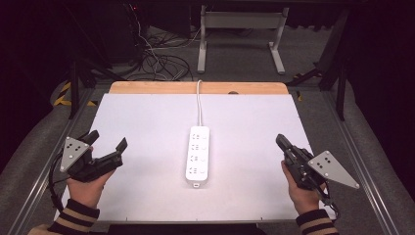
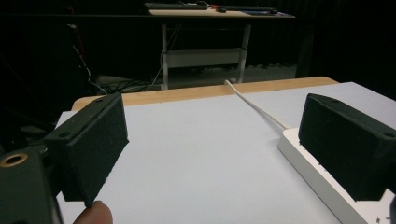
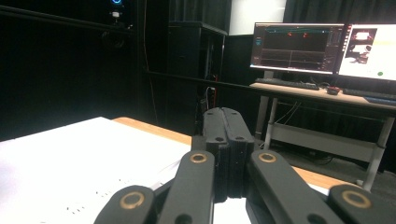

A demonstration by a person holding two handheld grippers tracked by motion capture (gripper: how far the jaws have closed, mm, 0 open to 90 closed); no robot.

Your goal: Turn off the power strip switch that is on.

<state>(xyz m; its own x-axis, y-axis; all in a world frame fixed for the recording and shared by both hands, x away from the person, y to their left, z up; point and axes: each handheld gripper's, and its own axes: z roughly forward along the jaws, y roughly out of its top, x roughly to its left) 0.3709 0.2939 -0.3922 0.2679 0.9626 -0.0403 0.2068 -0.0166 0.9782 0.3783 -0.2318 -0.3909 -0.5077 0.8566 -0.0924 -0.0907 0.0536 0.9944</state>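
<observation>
I saw a white power strip (image 1: 197, 155) lying flat near the middle of the table (image 1: 147, 117), its long axis running from my side toward the far edge. Its white cord (image 1: 198, 105) left the far end and ran straight back over the far wooden edge (image 1: 161, 87), so the strip pointed cord-end away from me. It was a smooth, hard-looking plastic bar with rounded corners, and I counted four rows of sockets along its top face. The tabletop was a plain white matte sheet, with a strip of bare light wood showing along the far side.

My left gripper (image 1: 106, 143) sat at the left of the table, well apart from the strip, held in my left hand (image 1: 88, 188). Its two black jaws stood wide apart with nothing between them; in the left gripper view the pads (image 2: 95, 140) looked like blocky, slightly rough foam, and the near end of the strip showed behind the right-hand one.

My right gripper (image 1: 281, 141) sat at the right side, also well apart from the strip, in my right hand (image 1: 302, 191). Its jaws were pressed flat together, gripping nothing, and pointed toward the far side. A grey three-cornered plate rode on each gripper. In the right gripper view I could see a desk (image 3: 327, 95) with lit monitors (image 3: 296, 46) beyond the table
</observation>
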